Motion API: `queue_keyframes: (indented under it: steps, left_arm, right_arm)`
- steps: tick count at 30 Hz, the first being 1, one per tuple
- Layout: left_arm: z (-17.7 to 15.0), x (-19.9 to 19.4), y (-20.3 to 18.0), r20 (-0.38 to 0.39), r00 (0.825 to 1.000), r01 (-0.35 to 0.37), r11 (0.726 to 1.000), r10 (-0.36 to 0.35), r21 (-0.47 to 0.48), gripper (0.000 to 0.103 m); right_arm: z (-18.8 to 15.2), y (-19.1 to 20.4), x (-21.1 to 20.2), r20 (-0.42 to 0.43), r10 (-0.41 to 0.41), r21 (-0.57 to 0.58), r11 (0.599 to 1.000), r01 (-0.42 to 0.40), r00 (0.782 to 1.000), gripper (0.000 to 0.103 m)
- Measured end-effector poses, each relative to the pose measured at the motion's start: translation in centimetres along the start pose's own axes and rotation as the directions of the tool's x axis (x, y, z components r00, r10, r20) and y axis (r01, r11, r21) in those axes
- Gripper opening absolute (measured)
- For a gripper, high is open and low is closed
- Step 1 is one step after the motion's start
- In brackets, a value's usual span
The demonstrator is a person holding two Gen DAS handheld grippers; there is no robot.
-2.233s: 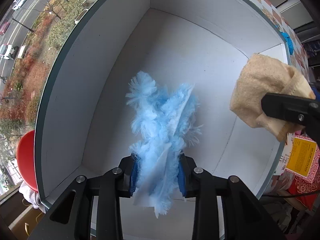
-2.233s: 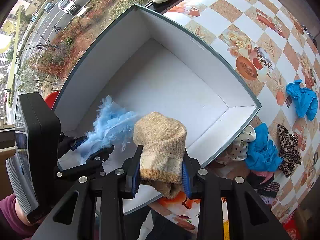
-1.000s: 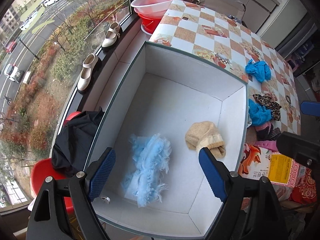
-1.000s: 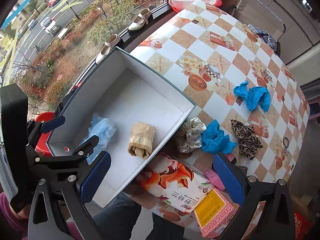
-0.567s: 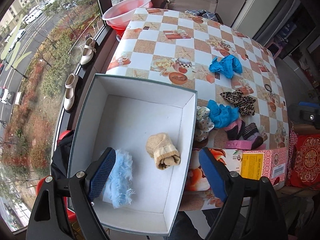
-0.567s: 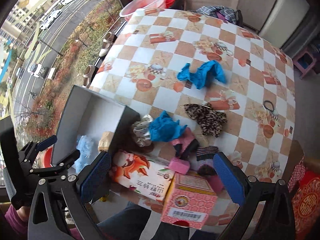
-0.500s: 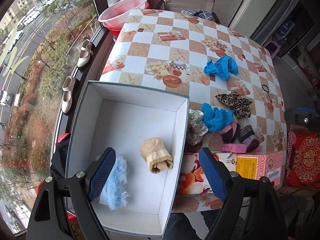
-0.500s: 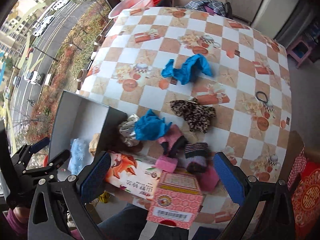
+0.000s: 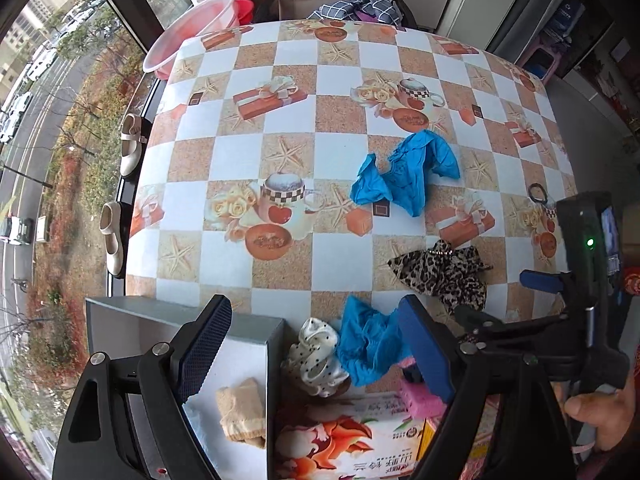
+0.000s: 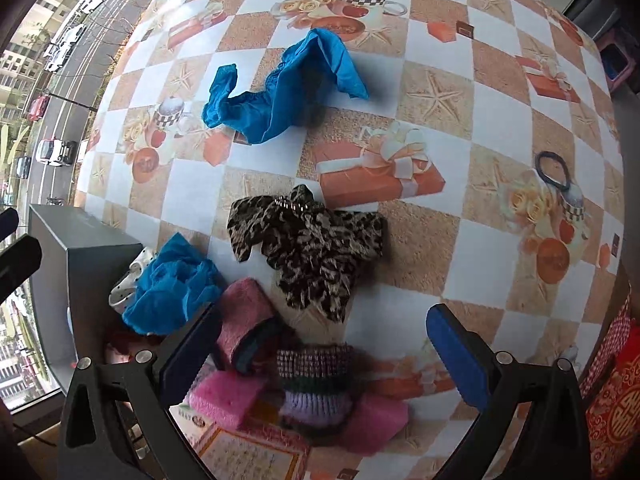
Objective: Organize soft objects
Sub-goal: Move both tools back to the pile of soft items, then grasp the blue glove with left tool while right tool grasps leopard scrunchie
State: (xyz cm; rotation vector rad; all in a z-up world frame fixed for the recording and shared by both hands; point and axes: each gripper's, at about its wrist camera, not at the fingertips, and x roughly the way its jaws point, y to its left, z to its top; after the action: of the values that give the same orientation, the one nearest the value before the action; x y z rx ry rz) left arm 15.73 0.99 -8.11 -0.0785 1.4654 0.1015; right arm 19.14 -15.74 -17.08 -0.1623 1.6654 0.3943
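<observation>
My left gripper (image 9: 316,344) is open and empty, above the right wall of the grey box (image 9: 256,320); a beige sock (image 9: 240,412) lies inside the box. A white dotted scrunchie (image 9: 316,360) and a crumpled blue cloth (image 9: 368,344) lie just right of the box. My right gripper (image 10: 320,352) is open and empty over a purple knit sock (image 10: 316,388), a pink sock (image 10: 244,316) and pink sponges (image 10: 224,396). A leopard scrunchie (image 10: 308,248) lies ahead of it, and a second blue cloth (image 10: 284,84) lies farther off.
The checkered tablecloth (image 9: 332,76) covers the table. A printed carton (image 9: 344,448) lies at the near edge. A black hair tie (image 10: 554,170) lies at the right. A pink basin (image 9: 192,32) and shoes (image 9: 132,144) sit by the window at the left.
Both grippers let go of the blue duster and beige sock in the box, opened, rose, and swung right toward the pile of soft items on the table.
</observation>
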Motion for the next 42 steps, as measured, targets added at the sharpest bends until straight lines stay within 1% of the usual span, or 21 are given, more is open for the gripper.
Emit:
queue_keyframes:
  steps: [5, 9, 11, 12, 13, 14, 15, 18, 19, 21, 23, 25, 27, 28, 29, 33, 35, 39, 40, 41, 42]
  left_arm:
    - [3.9, 2.6, -0.7, -0.001, 1.0, 0.007, 0.999, -0.007, -0.037, 0.088]
    - [6.5, 5.4, -3.0, -0.006, 1.0, 0.011, 1.0, -0.011, -0.004, 0.088]
    - [7.5, 6.7, -4.6, -0.006, 1.0, 0.013, 1.0, -0.012, 0.017, 0.088]
    - [7.9, 7.3, -5.4, -0.005, 1.0, 0.019, 1.0, -0.019, 0.024, 0.088]
    - [8.4, 8.0, -6.2, -0.006, 1.0, 0.023, 0.999, -0.023, 0.032, 0.088]
    - [8.7, 8.7, -6.9, -0.011, 1.0, 0.02, 0.999, -0.02, 0.04, 0.088]
    - [9.1, 9.6, -7.6, -0.018, 1.0, 0.012, 0.999, -0.011, 0.048, 0.088]
    - [9.6, 12.1, -9.0, -0.05, 0.998, -0.036, 0.998, 0.04, 0.06, 0.088]
    - [9.7, 12.8, -9.2, -0.063, 0.996, -0.053, 0.997, 0.057, 0.057, 0.088]
    - [9.8, 14.0, -9.3, -0.09, 0.994, -0.061, 0.997, 0.065, 0.045, 0.083]
    - [9.8, 15.0, -9.0, -0.122, 0.99, -0.061, 0.998, 0.065, 0.03, 0.067]
    - [9.9, 15.4, -8.8, -0.135, 0.989, -0.052, 0.999, 0.053, 0.014, 0.064]
    - [10.1, 15.4, -8.9, -0.14, 0.99, -0.008, 1.0, 0.011, 0.019, 0.05]
    - [10.2, 15.4, -9.0, -0.144, 0.989, 0.036, 0.999, -0.032, 0.025, 0.03]
    - [10.2, 15.3, -9.2, -0.148, 0.987, 0.07, 0.997, -0.065, 0.032, 0.026]
    - [9.7, 13.8, -9.7, -0.109, 0.99, 0.099, 0.993, -0.093, 0.056, 0.023]
    - [9.3, 12.6, -9.8, -0.084, 0.991, 0.108, 0.992, -0.102, 0.071, 0.023]
    - [8.3, 9.9, -10.1, -0.026, 0.994, 0.106, 0.988, -0.103, 0.115, 0.023]
    - [7.9, 9.3, -10.1, -0.017, 0.994, 0.105, 0.987, -0.104, 0.119, 0.023]
    - [7.6, 8.7, -9.9, -0.011, 0.994, 0.105, 0.987, -0.105, 0.119, 0.023]
    - [7.3, 8.3, -9.7, -0.008, 0.994, 0.106, 0.987, -0.105, 0.119, 0.023]
  right_arm:
    - [2.6, 0.5, 4.4, -0.011, -0.005, -0.031, 1.0, 0.005, 1.0, 0.103]
    - [2.6, 0.1, 5.6, 0.008, -0.046, -0.067, 0.997, 0.047, 0.999, 0.103]
    - [2.0, -0.8, 5.4, 0.022, -0.059, -0.071, 0.996, 0.061, 0.998, 0.099]
    - [1.6, -1.3, 5.1, 0.04, -0.077, -0.086, 0.993, 0.08, 0.996, 0.089]
    - [1.2, -1.8, 4.6, 0.058, -0.097, -0.104, 0.989, 0.103, 0.994, 0.072]
    - [0.8, -2.4, 4.3, 0.07, -0.115, -0.113, 0.986, 0.123, 0.991, 0.062]
    - [0.4, -3.2, 4.0, 0.072, -0.111, -0.108, 0.987, 0.119, 0.991, 0.05]
    - [-0.4, -6.3, 3.5, 0.044, -0.03, -0.03, 0.999, 0.032, 0.999, 0.04]
    - [-0.7, -7.2, 3.2, 0.046, -0.004, -0.004, 1.0, 0.004, 0.999, 0.04]
    - [-1.5, -8.8, 2.5, 0.06, 0.026, 0.027, 0.999, -0.028, 0.998, 0.04]
    - [-2.3, -9.9, 1.7, 0.077, 0.047, 0.049, 0.997, -0.051, 0.996, 0.04]
    - [-3.2, -11.1, 1.0, 0.091, 0.069, 0.076, 0.994, -0.076, 0.993, 0.04]
    - [-4.0, -12.1, 0.2, 0.106, 0.088, 0.101, 0.99, -0.098, 0.991, 0.04]
    - [-4.6, -12.5, -0.2, 0.113, 0.095, 0.11, 0.988, -0.107, 0.989, 0.04]
    - [-4.9, -12.8, -0.5, 0.12, 0.1, 0.116, 0.987, -0.114, 0.988, 0.04]
    - [-5.9, -13.1, -1.8, 0.138, 0.097, 0.125, 0.985, -0.115, 0.986, 0.04]
    - [-6.3, -13.6, -2.3, 0.146, 0.099, 0.135, 0.984, -0.119, 0.984, 0.037]
    - [-5.4, -13.8, -2.7, 0.152, 0.12, 0.169, 0.975, -0.145, 0.981, 0.038]
    - [-5.2, -13.8, -2.6, 0.15, 0.136, 0.172, 0.972, -0.161, 0.979, 0.048]
    - [-4.5, -12.6, -2.4, 0.147, 0.132, 0.173, 0.972, -0.157, 0.98, 0.059]
    - [-4.0, -12.0, -2.0, 0.141, 0.109, 0.168, 0.977, -0.132, 0.984, 0.086]
